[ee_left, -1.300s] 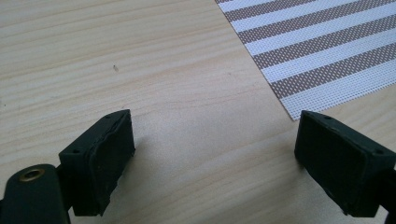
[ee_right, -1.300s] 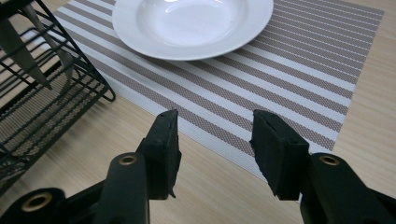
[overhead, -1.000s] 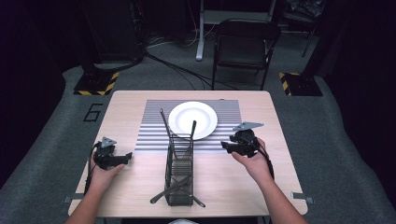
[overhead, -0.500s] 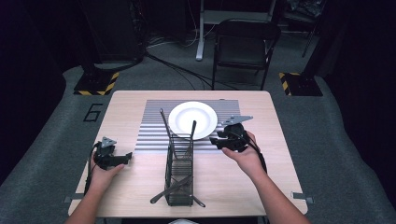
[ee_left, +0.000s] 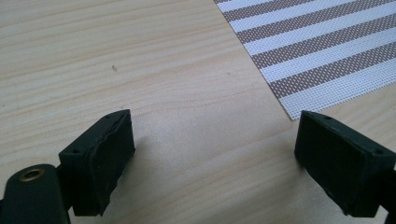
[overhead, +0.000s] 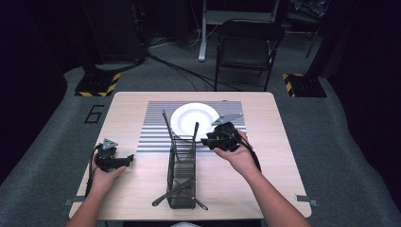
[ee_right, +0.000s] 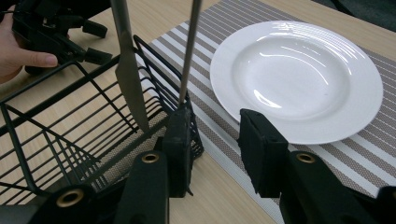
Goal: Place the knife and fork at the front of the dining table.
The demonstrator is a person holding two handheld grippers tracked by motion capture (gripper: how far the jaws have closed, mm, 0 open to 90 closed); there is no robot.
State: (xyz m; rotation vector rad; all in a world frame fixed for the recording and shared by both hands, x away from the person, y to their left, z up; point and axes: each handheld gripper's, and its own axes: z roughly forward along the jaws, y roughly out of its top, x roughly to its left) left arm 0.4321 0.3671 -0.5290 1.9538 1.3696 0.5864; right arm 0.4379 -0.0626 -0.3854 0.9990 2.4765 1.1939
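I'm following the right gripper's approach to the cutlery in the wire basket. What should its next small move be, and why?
Probably ease the right gripper a touch further toward the thin upright handle in the wire basket, then close. Its jaws have just been closing but grip nothing, and the handle stands just beyond the left pad rather than between them. The knife stands close alongside.

We get the high view from above the near edge, facing forward and down over the whole surface (overhead: 265, 175). Left gripper view sits very close to the wood, catching a corner of the striped mat (ee_left: 327, 46). Right gripper view rides low and close, facing the wire rack (ee_right: 70, 140) and plate (ee_right: 299, 79). All three share the mat; high and right views share rack and plate.
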